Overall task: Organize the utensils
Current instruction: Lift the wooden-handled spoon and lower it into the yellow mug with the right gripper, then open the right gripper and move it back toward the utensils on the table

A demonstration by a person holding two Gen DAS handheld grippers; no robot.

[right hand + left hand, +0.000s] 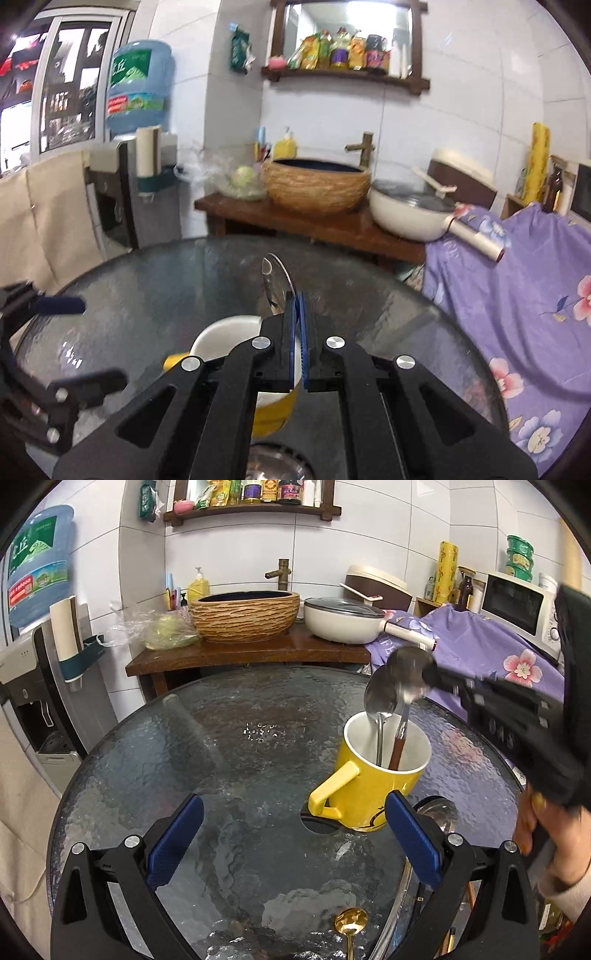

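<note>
Utensils gather in the yellow mug (373,775) on the glass counter (221,760). Right gripper (297,325) pinches a brown-handled spoon (400,734) by its bowl, handle already inside; release only once it's low. Left gripper (295,845) hangs open nearby.

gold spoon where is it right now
The gold spoon lies on the glass table at the bottom of the left wrist view, below the yellow mug, between the open left gripper's fingers.

Glass table (229,775) open leftward — yellow mug (373,786) blocks right.
</note>
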